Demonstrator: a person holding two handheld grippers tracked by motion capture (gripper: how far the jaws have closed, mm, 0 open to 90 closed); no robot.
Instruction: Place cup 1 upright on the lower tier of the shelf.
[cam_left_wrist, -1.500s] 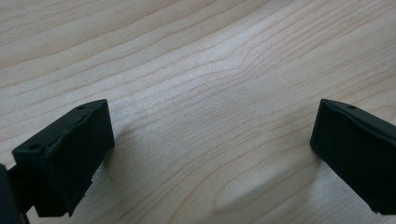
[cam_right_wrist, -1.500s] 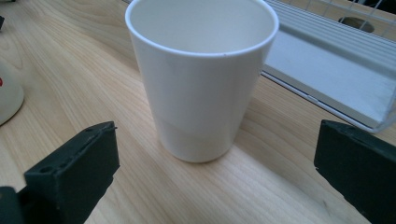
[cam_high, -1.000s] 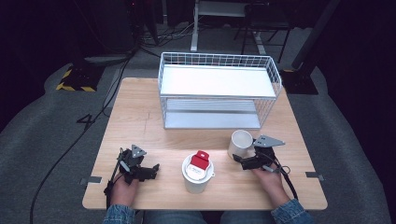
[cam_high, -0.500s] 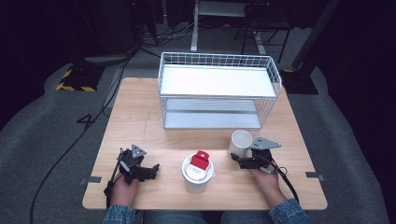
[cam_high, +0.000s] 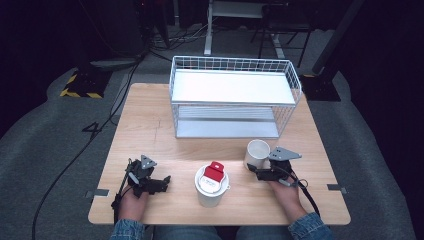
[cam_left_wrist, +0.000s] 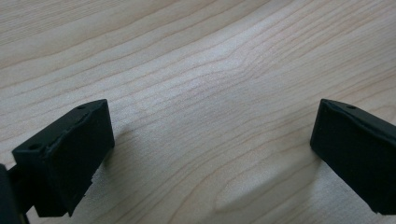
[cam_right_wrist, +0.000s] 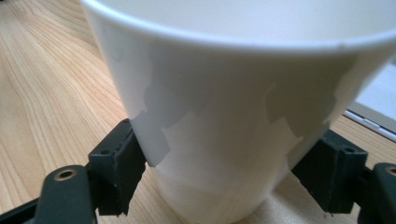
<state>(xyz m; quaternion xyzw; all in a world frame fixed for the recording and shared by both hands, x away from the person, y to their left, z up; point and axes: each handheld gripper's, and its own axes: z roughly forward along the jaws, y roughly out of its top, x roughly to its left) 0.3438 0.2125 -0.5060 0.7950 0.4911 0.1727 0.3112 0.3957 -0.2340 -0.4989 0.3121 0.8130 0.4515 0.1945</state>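
My right hand-held gripper (cam_high: 255, 171) has its jaws on either side of the plain white paper cup (cam_high: 257, 154), touching its lower wall, so I am gripping it where it stands upright on the light wooden desk (cam_high: 150, 130), just in front of the white wire two-tier rack (cam_high: 235, 97). My left hand-held gripper (cam_high: 160, 182) rests low over bare desk with its jaws spread wide and nothing between them. Between my hands stands a white lidded container with a red tag (cam_high: 211, 182).

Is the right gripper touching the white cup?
Touching. In the right gripper view the right gripper has its jaws straddling the white cup, each jaw against a side.
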